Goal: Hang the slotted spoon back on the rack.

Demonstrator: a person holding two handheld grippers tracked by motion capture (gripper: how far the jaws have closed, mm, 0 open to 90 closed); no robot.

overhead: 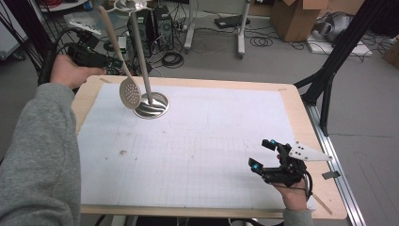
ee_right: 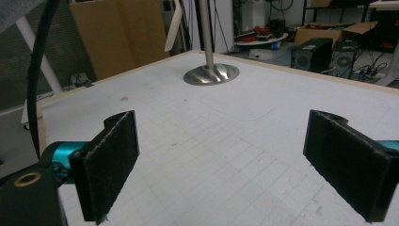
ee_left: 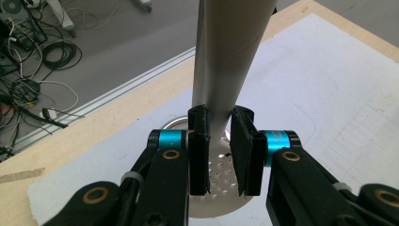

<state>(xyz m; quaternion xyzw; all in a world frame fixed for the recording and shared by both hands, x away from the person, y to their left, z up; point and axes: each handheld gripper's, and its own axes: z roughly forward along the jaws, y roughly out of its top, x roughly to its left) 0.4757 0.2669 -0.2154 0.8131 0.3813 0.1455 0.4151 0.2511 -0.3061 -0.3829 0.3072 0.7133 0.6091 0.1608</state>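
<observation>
The slotted spoon [overhead: 123, 70] hangs tilted in the air over the table's [overhead: 197, 141] far left corner, its perforated bowl just beside the steel stand [overhead: 150, 104], probably on its way to or from a hook up top. The left gripper [ee_left: 221, 141] holds its jaws clamped on the handle right above the bowl. The right gripper [overhead: 266, 155] rests at the near right with jaws wide apart, well clear of the spoon.

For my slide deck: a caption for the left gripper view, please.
Left tongs clamp a slotted spoon by its handle, above the stand's steel base.
</observation>
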